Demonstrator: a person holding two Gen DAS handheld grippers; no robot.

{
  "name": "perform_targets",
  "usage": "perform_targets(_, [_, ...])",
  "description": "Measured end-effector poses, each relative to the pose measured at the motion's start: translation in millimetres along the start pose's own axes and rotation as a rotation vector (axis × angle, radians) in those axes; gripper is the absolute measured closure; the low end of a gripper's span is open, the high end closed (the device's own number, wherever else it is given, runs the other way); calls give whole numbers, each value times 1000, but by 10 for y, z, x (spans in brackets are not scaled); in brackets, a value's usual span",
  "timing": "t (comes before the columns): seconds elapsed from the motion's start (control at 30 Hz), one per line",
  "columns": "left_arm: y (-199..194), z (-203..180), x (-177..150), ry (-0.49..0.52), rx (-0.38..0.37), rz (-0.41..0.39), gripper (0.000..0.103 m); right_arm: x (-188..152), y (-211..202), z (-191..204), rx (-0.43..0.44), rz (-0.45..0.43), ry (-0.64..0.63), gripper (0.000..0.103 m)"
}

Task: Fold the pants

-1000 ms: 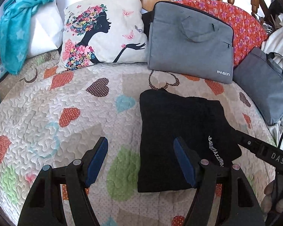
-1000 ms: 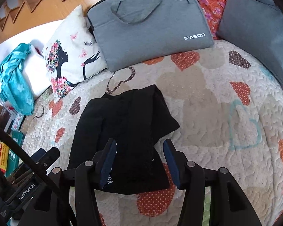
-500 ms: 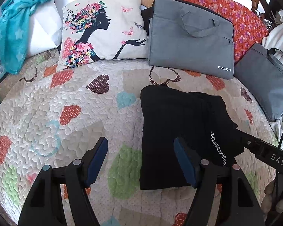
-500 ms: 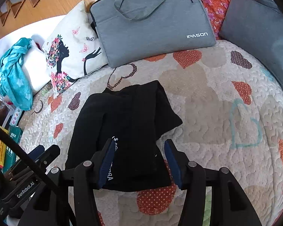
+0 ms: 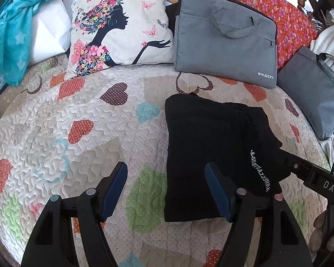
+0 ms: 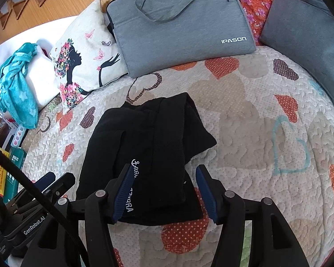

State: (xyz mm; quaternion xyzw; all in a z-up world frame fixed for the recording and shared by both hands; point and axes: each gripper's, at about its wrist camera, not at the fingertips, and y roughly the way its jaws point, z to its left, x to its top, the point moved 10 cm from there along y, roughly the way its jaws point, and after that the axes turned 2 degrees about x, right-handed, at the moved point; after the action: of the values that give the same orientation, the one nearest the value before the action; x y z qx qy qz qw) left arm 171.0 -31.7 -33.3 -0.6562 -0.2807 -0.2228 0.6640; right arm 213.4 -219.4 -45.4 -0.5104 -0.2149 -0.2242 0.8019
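Left wrist view: the left gripper (image 5: 165, 191) points down at the heart-patterned quilt (image 5: 82, 120). Its blue-padded fingers (image 5: 114, 189) stand wide apart with only quilt between them. The black pants (image 5: 211, 146), folded into a compact stack, lie flat on the quilt just right of the gap; the right-hand finger overlaps the stack's lower left corner in the picture, and contact cannot be determined. White lettering runs along the stack's right side. Part of the right gripper (image 5: 311, 173) enters at the right edge, next to the pants. A printed pillow (image 5: 120, 29), a grey laptop bag (image 5: 225, 37) and a teal towel (image 5: 13, 35) lie along the far edge.

Right wrist view: the right gripper (image 6: 164, 189) is positioned over the near end of the folded pants (image 6: 144, 146). Its jaws are opening; the near part of the stack lies between the pads, which stand clear of the cloth. The left gripper (image 6: 49, 184) shows at lower left, beside the pants. A second grey bag (image 6: 305, 35) lies at upper right.
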Motion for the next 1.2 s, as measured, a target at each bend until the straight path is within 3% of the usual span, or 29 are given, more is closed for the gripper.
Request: perform_targets(1.2, [57, 9, -66, -18, -21, 34, 32, -3, -3, 19, -5, 1, -2, 38])
